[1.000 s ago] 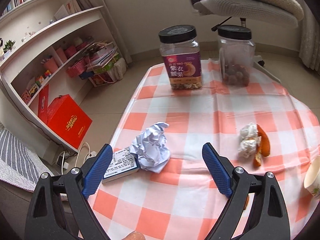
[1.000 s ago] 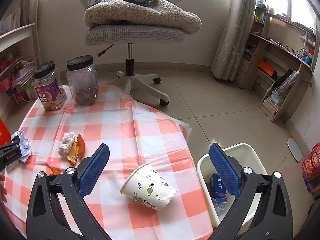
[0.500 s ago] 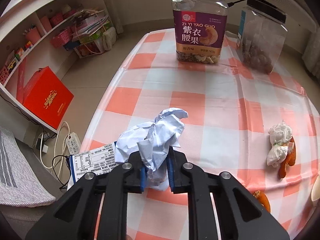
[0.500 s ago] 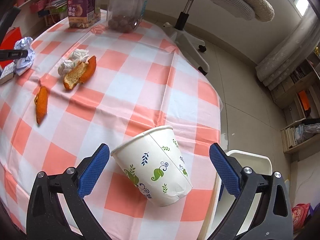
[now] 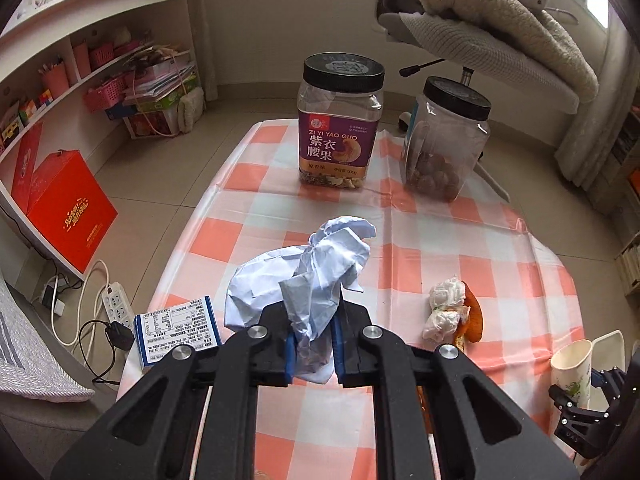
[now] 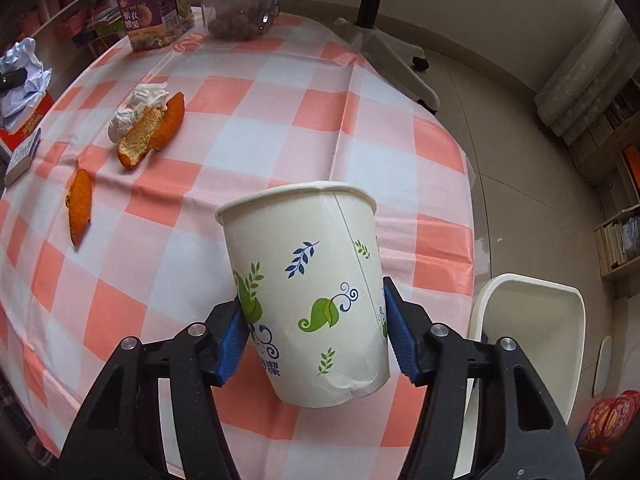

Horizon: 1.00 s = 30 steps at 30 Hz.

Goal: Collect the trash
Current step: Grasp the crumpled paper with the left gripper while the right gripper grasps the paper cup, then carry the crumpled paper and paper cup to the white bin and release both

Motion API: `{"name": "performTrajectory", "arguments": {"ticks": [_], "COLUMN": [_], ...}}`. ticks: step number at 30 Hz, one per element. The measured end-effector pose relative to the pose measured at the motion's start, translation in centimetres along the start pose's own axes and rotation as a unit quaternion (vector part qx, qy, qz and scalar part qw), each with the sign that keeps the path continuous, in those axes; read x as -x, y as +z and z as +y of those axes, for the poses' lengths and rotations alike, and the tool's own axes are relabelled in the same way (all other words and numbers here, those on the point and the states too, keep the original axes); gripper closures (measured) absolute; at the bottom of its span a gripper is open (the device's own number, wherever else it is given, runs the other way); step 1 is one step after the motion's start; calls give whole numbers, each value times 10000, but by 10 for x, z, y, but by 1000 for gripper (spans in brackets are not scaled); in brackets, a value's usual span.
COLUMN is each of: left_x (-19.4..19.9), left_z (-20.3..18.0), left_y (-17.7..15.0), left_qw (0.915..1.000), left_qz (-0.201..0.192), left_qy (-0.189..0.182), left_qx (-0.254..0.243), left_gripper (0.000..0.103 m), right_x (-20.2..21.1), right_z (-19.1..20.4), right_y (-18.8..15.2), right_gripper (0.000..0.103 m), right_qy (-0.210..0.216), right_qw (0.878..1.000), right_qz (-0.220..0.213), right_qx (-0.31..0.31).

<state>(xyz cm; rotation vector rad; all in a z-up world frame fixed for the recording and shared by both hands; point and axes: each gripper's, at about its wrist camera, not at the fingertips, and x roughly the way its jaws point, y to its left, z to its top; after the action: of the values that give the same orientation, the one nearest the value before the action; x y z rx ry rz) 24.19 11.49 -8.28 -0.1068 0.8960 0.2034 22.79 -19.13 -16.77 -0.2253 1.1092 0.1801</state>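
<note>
Table (image 6: pixel 320 92) carried an orange-and-white checked plastic cloth (image 5: pixel 472 240), creased. Directly on it: purple-labelled nut jar (image 5: pixel 339 128) and clear jar (image 5: pixel 444 140) of brown round items, both black-lidded, side by side at the far edge. Mid-table, wadded white tissue (image 6: pixel 138 110) touched two orange peels (image 6: pixel 154 130); a third peel (image 6: pixel 79 206) lay apart. Small printed box (image 5: pixel 176 330) sat at the table's edge.

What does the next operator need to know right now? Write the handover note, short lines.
Left gripper: shut on the crumpled paper, clear of the table.
Right gripper: jaws just closed on the paper cup, pads on its sides.
White bin: on the floor beside the table's right edge.
Done: both pieces gripped, neither binned.
Left: drop both in the bin, then the tissue wad, the orange peels and maybe the small box.
</note>
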Motion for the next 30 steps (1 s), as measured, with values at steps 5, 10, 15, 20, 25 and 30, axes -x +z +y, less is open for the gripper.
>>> {"name": "performTrajectory", "arguments": {"ticks": [5,10,15,20,25,30], "left_x": [19,41,64,80,88,90], "left_z": [4,4,3,-5,-19,-40], "left_y": [-2,-3,-4,-6,-10,-13], "left_qw": [9996,9987,9972,9959,9951,9946], "left_qz": [-80,-271,-505,-669,-750,-776], "left_qy": [-187,-299,-431,-518,-583,-674], "left_qx": [208,311,334,320,263,113], "left_gripper": [90,90,89,89,89,89], "right_x": [47,90,116,130,137,145], "right_z": [10,24,23,15,3,-19], "right_y": [20,30,27,20,12,2], "right_gripper": [46,45,44,44,43,43], "right_qy": [349,426,385,298,126,-110], "right_qw": [9955,9863,9783,9725,9690,9651], "right_qz": [-804,-1505,-1890,-2115,-2229,-2308], "right_qx": [-372,-527,-757,-931,-1055,-1229]}}
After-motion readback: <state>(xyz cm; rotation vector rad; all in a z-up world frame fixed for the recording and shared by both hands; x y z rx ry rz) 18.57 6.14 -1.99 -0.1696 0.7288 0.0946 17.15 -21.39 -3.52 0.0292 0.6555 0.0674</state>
